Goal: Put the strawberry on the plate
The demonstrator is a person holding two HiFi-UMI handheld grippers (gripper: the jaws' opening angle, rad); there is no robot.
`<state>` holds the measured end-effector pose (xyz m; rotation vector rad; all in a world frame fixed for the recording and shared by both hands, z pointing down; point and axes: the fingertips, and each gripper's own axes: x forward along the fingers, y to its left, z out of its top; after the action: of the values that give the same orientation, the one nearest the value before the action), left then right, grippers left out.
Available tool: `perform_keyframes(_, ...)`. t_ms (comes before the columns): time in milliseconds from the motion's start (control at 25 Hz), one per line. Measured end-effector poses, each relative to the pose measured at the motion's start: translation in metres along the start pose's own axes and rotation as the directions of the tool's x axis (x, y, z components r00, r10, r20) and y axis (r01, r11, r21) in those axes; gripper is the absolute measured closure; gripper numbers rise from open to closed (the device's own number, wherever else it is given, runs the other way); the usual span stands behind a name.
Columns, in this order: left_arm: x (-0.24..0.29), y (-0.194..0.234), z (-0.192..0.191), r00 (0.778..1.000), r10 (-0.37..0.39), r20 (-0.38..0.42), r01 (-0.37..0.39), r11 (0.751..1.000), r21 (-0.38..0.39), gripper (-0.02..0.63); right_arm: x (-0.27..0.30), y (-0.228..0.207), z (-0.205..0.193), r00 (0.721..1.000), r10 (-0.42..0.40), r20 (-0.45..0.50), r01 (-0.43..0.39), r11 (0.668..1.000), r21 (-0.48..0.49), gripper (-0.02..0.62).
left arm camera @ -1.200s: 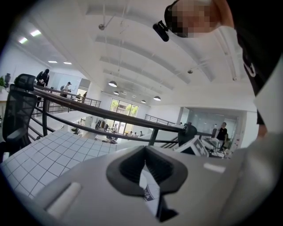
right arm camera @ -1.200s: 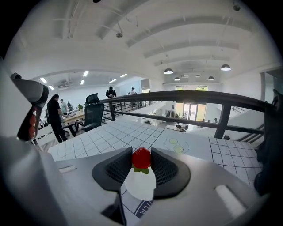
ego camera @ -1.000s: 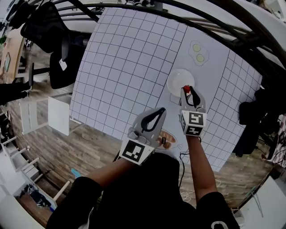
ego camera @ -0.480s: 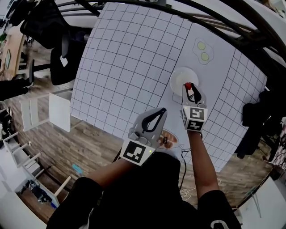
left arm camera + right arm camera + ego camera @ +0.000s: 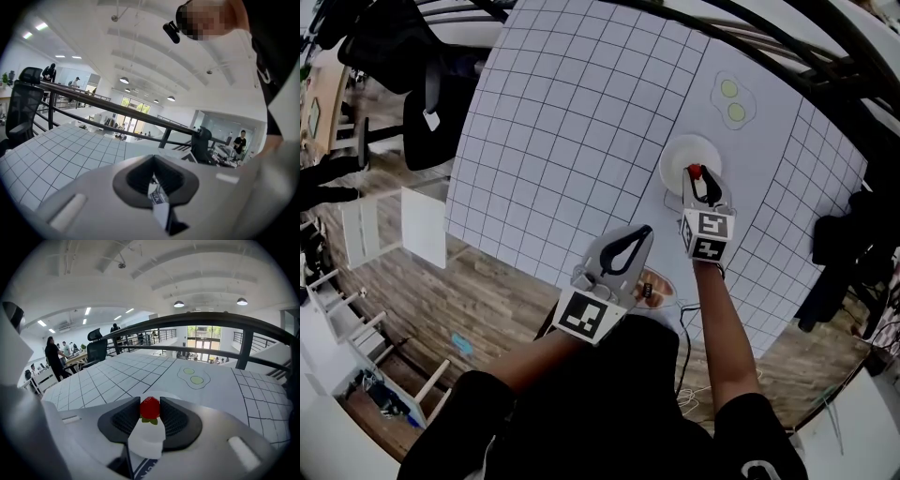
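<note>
Red strawberry (image 5: 150, 408), leaves down, between jaws over round white plate (image 5: 679, 155)

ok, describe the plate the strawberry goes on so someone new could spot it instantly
On the white gridded table, look right, where the grid meets a plain strip: a small round white plate. Unlike the flat fried-egg shape beyond it, it is plain, and the right gripper holds a red strawberry over its near edge.

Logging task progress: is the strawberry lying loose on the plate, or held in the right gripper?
Held. The right gripper clamps the strawberry between its jaws, over the white plate. Whether it touches the plate: cannot tell.
</note>
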<state>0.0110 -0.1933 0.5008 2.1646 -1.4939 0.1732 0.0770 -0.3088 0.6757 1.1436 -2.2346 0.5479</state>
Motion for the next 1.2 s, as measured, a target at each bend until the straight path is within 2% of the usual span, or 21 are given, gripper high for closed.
perform_keyframes(160, -0.002, 0.004, -0.005, 1.0, 0.022, -0.006, -0.022, 0.999, -0.023, 0.598, 0.009, -0.005, -0.008, 1.0, -0.012, -0.02, 0.011, 1.0, -0.021, 0.466)
perform_keyframes(360, -0.006, 0.008, -0.012, 0.999, 0.031, -0.025, -0.032, 0.999, -0.042, 0.598, 0.017, -0.003, -0.016, 0.999, 0.012, -0.044, -0.013, 1.0, -0.022, 0.465)
perform_keyframes(720, -0.009, 0.016, -0.013, 0.999, 0.046, -0.026, -0.047, 0.998, -0.039, 0.598, 0.029, -0.003, -0.023, 0.998, 0.013, -0.058, -0.016, 0.999, -0.048, 0.466)
perform_keyframes(1040, -0.014, 0.018, -0.029, 0.997, 0.051, -0.053, -0.054, 0.997, -0.056, 0.598, 0.035, -0.007, -0.034, 0.997, 0.007, -0.079, -0.008, 1.0, -0.014, 0.465)
perform_keyframes(1200, -0.015, 0.019, -0.032, 0.997, 0.062, -0.052, -0.065, 0.996, -0.058, 0.598, 0.037, -0.006, -0.035, 0.996, 0.002, -0.093, -0.007, 0.999, -0.05, 0.466)
